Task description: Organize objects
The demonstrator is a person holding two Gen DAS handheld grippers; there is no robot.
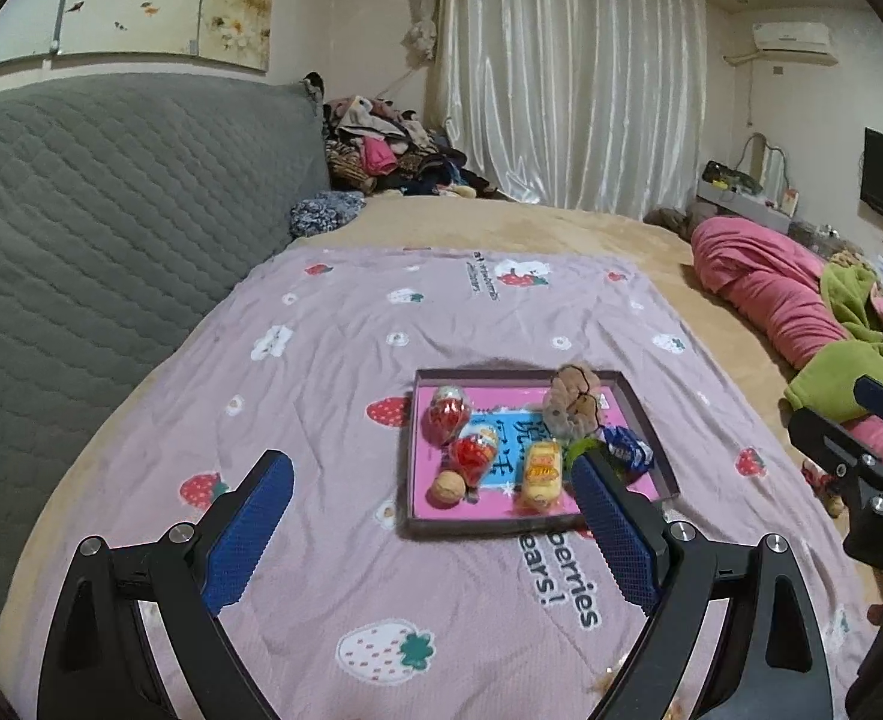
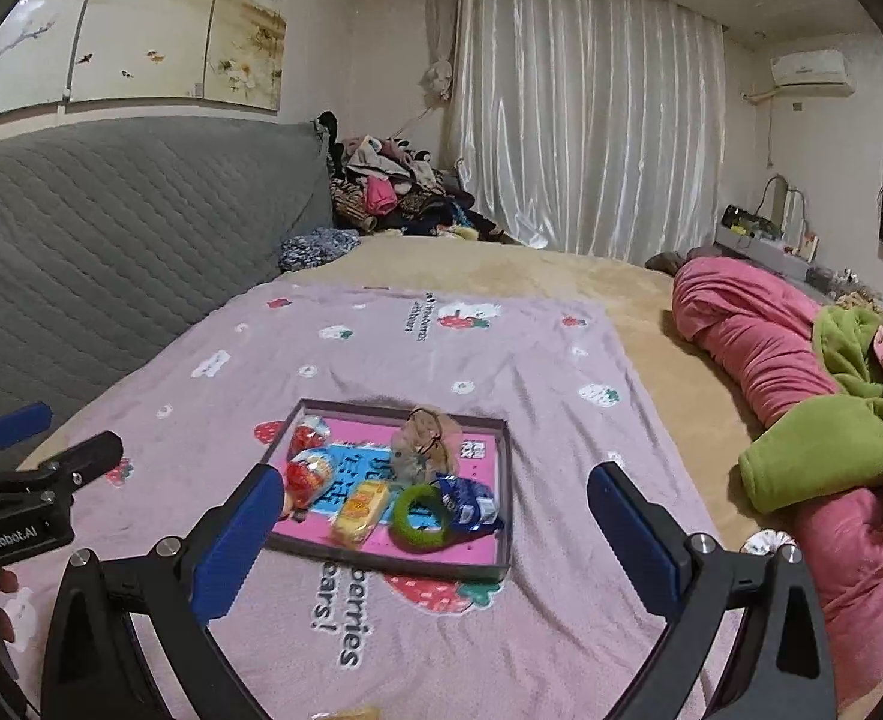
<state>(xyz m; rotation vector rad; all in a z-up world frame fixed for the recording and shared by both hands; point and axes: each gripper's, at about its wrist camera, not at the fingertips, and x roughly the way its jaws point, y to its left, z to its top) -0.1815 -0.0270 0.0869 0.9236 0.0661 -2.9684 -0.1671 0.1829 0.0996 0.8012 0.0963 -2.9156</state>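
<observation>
Both the left gripper [image 1: 432, 486] and right gripper [image 2: 435, 495] gape empty above the tray [image 2: 504, 480].

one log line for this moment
left gripper: open, empty | right gripper: open, empty | tray: snacks, green ring inside | on blanket

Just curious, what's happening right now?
Both hand-held grippers, left and right, open, empty. Small items sit in shallow pink-bottomed tray. Nothing in the way.

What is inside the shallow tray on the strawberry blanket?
Tray holds two red wrapped snacks, a walnut, yellow packet, green ring, blue packet and brown plush. They partly cover its printed base.
</observation>
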